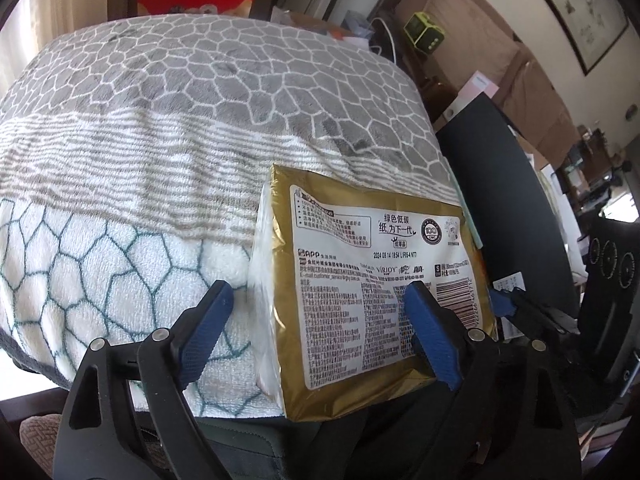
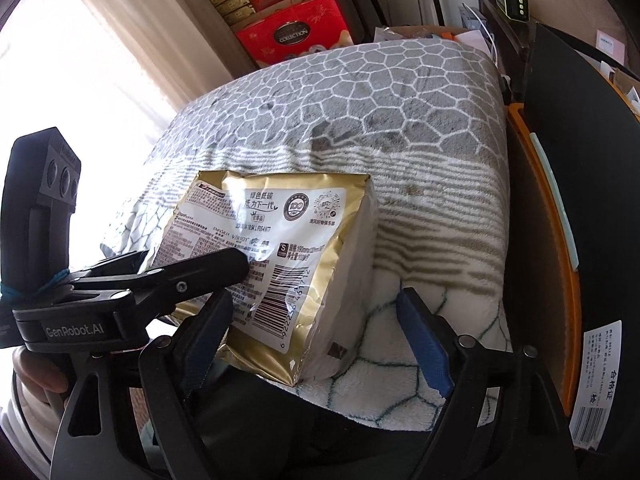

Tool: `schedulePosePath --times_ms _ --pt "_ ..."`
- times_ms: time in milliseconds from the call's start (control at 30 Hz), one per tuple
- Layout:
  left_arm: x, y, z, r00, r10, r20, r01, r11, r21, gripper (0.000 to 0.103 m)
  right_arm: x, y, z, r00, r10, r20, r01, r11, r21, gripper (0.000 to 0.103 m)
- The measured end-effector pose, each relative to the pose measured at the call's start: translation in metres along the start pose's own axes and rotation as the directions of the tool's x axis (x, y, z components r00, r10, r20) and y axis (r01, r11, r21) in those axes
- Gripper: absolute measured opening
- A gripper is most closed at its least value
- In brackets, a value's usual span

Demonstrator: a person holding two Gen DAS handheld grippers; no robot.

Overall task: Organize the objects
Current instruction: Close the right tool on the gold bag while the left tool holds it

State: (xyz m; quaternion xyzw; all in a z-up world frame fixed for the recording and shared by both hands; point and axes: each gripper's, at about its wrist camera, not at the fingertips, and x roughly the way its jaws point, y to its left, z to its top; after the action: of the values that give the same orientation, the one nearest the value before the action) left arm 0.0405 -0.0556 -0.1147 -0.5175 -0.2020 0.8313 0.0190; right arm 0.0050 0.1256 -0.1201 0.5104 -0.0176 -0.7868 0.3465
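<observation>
Both grippers, left (image 1: 320, 320) and right (image 2: 316, 324), jaws apart, flank the tissue pack (image 1: 372, 280) lower centre, resting on the blanket (image 1: 200, 120), apparently released.

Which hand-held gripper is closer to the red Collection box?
Neither clearly. The red Collection box stands beyond the blanket; the left hand-held gripper and right hand-held gripper both sit open by the tissue pack.

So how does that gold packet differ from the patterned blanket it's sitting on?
The tissue pack is shiny gold plastic covered in printed text and a barcode; the blanket is fuzzy cloth in grey and white with a cracked-stone pattern. The tissue pack is a small block near the front edge, while the blanket spreads wide beneath it. The tissue pack sits tilted; the blanket lies draped. Both look soft and squashable.
</observation>
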Motion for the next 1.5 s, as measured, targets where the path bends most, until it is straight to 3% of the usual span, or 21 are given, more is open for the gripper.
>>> schedulePosePath --times_ms 100,333,433,667,833,1067,1500 --pt "0.003 -0.004 0.003 1.0 -0.019 -0.011 0.019 1.0 -0.012 0.087 0.003 0.0 0.0 0.997 0.073 -0.006 -0.073 0.997 0.012 0.087" --pt "0.008 -0.017 0.005 1.0 0.0 -0.022 0.0 1.0 0.001 0.087 0.002 0.001 0.0 0.997 0.082 0.0 -0.081 0.997 0.017 0.087" --pt "0.007 -0.014 0.007 0.999 -0.007 -0.034 0.007 1.0 -0.003 0.082 0.002 0.0 0.0 0.997 0.082 -0.001 -0.082 0.996 0.02 0.085" --pt "0.0 -0.001 0.007 0.999 -0.021 -0.028 0.02 0.998 -0.052 0.069 -0.001 -0.003 0.001 0.997 0.07 0.013 -0.071 0.997 0.043 0.071" --pt "-0.006 -0.012 0.001 1.0 0.008 -0.008 -0.008 1.0 -0.012 0.056 -0.006 -0.008 0.0 0.998 0.058 0.04 -0.06 0.997 0.048 0.06" --pt "-0.01 -0.019 0.002 1.0 0.011 0.016 -0.011 1.0 0.004 0.043 -0.016 -0.005 0.002 0.995 0.031 0.091 -0.033 0.999 0.023 0.038" --pt "-0.028 -0.038 0.005 0.995 -0.003 0.095 -0.003 0.998 0.055 0.035 -0.044 0.01 0.008 0.977 -0.047 0.21 0.06 0.996 -0.058 0.031"
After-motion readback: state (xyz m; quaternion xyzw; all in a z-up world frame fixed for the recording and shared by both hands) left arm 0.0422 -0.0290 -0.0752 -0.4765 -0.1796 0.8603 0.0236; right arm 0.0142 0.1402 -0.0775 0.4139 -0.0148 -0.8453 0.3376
